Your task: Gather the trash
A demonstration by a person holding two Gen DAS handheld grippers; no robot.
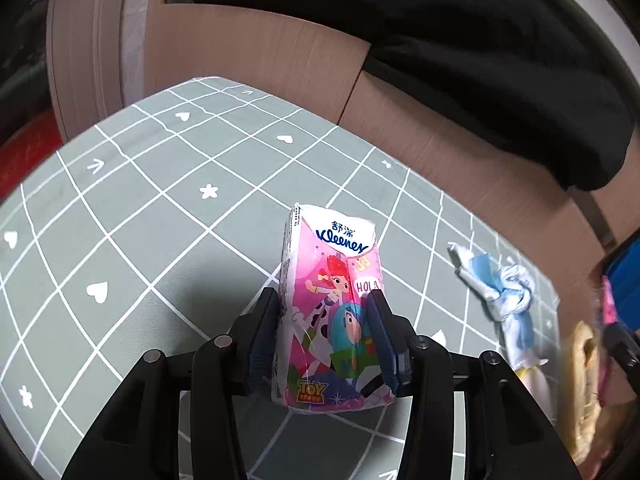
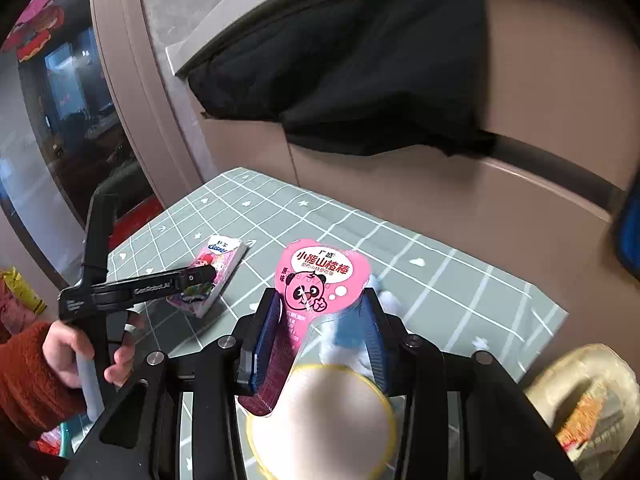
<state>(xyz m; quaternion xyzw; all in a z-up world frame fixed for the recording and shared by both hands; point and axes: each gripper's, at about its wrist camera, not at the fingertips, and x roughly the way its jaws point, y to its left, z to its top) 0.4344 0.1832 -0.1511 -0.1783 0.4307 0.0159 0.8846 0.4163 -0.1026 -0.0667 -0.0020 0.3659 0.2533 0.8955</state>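
Observation:
A pink Kleenex tissue pack (image 1: 332, 312) with cartoon figures lies on the grey-green grid tablecloth (image 1: 140, 220). It sits between the fingers of my left gripper (image 1: 323, 298), whose pads flank it closely without squeezing it. From the right wrist view the same pack (image 2: 218, 270) lies flat under the left gripper (image 2: 200, 274), held by a hand (image 2: 60, 352) in a rust sleeve. My right gripper (image 2: 322, 300) is shut on a pink panda-print snack wrapper (image 2: 320, 276), lifted off the table. A crumpled white and blue scrap (image 1: 500, 288) lies to the right.
A cream disc with a yellow rim (image 2: 320, 412) shows blurred below the right gripper. A beige container (image 2: 592, 396) with orange packaging stands at the table's right end. A brown cabinet (image 2: 440, 208) draped with black cloth (image 2: 360, 72) borders the far edge.

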